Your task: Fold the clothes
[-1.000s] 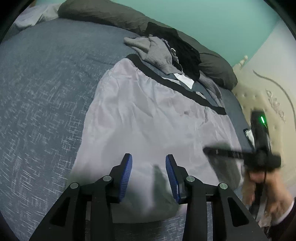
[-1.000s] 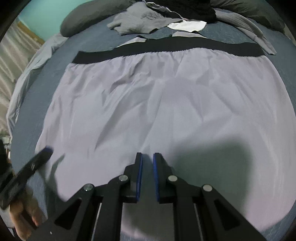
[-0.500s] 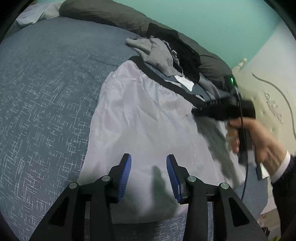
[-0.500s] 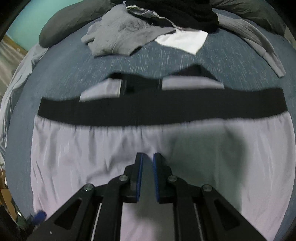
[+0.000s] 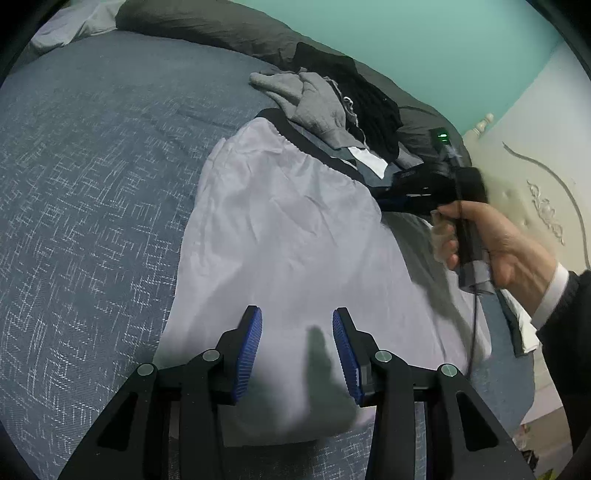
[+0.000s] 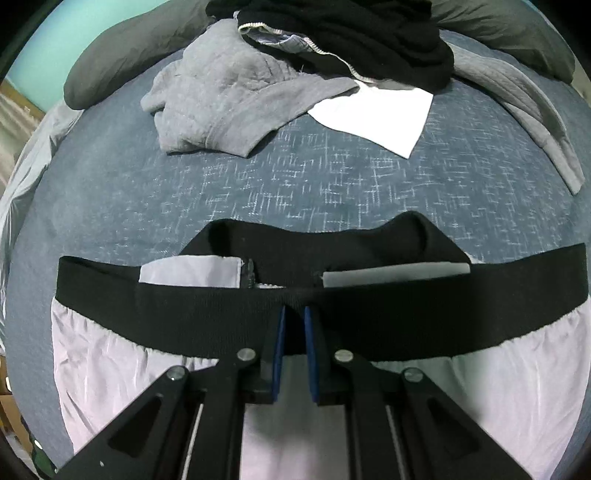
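Blue-grey woven fabric with pale flecks covers the bed [image 5: 92,206], and spread flat across it lies the pale lilac, thin, crinkled garment with a broad black elastic waistband [image 5: 288,236], its hem nearest the left claw and its waistband [image 6: 369,314] toward the pillows. Beyond that band sits a loose heap: a grey quilted knit top [image 6: 229,110], a black garment with a zip [image 6: 351,33] and a white folded piece [image 6: 384,118].

The left claw [image 5: 297,350] hangs over the hem end with its blue-padded fingers wide apart and nothing between them. The right claw [image 6: 294,339], held in the person's hand [image 5: 495,247], sits at the middle of the waistband with its pads nearly together. The band's near edge crosses over the pad tips, so I judge it is pinching the band, though the contact itself is covered.

The risk: the fabric looks slippery and thin, so a pinch taking only the upper layer of the band would drag that layer alone and leave the garment skewed or bunched. Lifting from the centre alone could also let both sides sag unevenly.

The garment's right edge is lost behind the hand, and its hem corners lie under the left claw's frame.
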`<state>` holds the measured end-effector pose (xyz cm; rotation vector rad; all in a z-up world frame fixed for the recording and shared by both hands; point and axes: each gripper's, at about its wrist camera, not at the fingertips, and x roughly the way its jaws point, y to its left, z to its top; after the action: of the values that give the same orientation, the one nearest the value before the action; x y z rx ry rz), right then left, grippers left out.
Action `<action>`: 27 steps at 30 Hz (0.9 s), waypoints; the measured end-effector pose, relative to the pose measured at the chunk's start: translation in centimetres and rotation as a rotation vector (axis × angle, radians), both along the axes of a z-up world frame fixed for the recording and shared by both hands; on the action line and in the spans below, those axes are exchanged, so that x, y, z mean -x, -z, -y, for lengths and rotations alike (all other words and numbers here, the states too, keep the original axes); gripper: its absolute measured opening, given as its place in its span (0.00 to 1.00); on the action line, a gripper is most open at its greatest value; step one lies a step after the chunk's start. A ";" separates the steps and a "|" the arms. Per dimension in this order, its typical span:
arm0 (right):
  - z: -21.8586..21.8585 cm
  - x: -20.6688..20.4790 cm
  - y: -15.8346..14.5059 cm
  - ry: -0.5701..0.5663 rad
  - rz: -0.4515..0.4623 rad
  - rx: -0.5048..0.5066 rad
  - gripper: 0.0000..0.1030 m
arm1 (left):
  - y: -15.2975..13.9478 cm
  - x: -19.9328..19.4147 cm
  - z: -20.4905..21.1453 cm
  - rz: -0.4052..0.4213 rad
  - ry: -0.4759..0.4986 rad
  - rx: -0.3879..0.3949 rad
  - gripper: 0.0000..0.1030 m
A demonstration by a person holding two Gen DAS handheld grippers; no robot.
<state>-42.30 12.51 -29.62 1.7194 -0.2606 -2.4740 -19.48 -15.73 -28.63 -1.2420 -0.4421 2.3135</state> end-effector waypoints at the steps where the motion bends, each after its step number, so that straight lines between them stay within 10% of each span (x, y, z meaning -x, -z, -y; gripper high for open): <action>1: -0.2 -0.2 -0.4 0.004 -0.007 0.015 0.09 | -0.1 0.0 0.0 -0.001 0.000 0.000 0.43; 27: 1.1 -23.6 -0.6 -0.135 0.055 -0.023 0.10 | -3.6 -2.5 1.4 -0.069 -0.017 0.006 0.45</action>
<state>-18.71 11.37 -28.99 1.7541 -0.1164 -2.3459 -16.99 -17.16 -25.06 -1.1619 -0.4244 2.3656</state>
